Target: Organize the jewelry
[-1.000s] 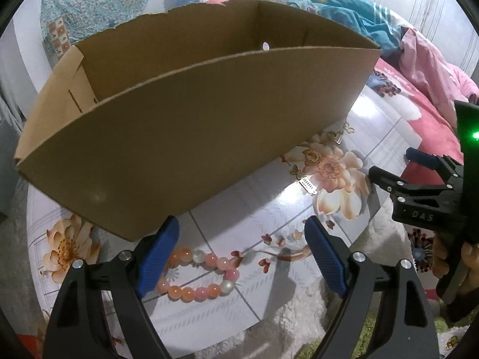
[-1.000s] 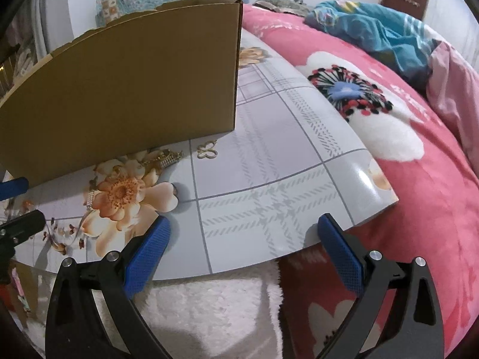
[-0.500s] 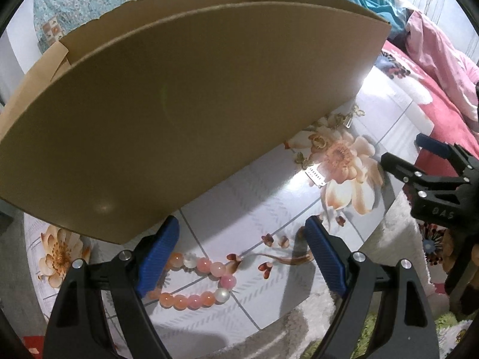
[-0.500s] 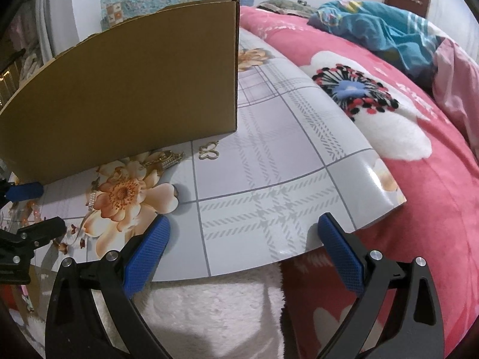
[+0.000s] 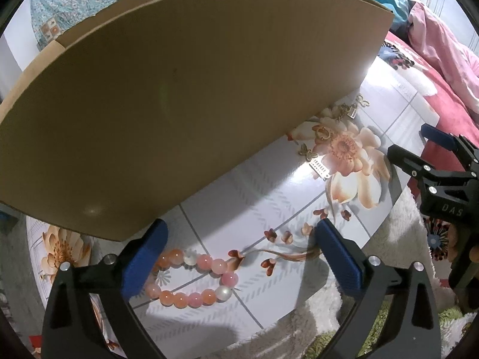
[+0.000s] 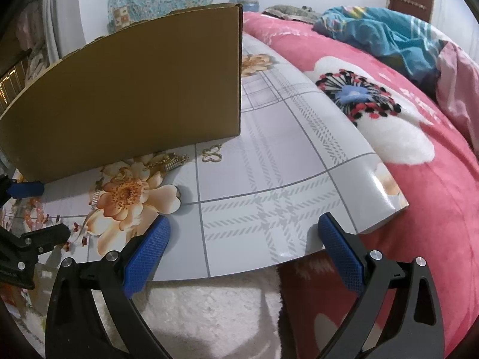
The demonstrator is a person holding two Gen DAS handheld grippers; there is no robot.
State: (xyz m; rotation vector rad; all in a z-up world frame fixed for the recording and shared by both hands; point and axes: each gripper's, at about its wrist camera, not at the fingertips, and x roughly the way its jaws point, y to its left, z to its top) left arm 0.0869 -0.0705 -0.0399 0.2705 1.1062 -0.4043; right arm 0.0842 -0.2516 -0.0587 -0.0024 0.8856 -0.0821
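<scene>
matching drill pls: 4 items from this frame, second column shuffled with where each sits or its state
Items:
1. bead bracelet
2. butterfly charm
3. cardboard box
4. right tongs

Places or states:
A. open, over the mat's near edge
B. on the mat between the left tongs' fingers
C. standing upright at the back of the mat
D. on the mat, just off the box's right corner

Pairs: 1-B, 2-D, 3-C, 4-A

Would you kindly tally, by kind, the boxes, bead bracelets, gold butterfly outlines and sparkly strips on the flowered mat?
Cardboard box: 1
Bead bracelet: 1
Gold butterfly outline: 1
Sparkly strip: 1
Total: 4
</scene>
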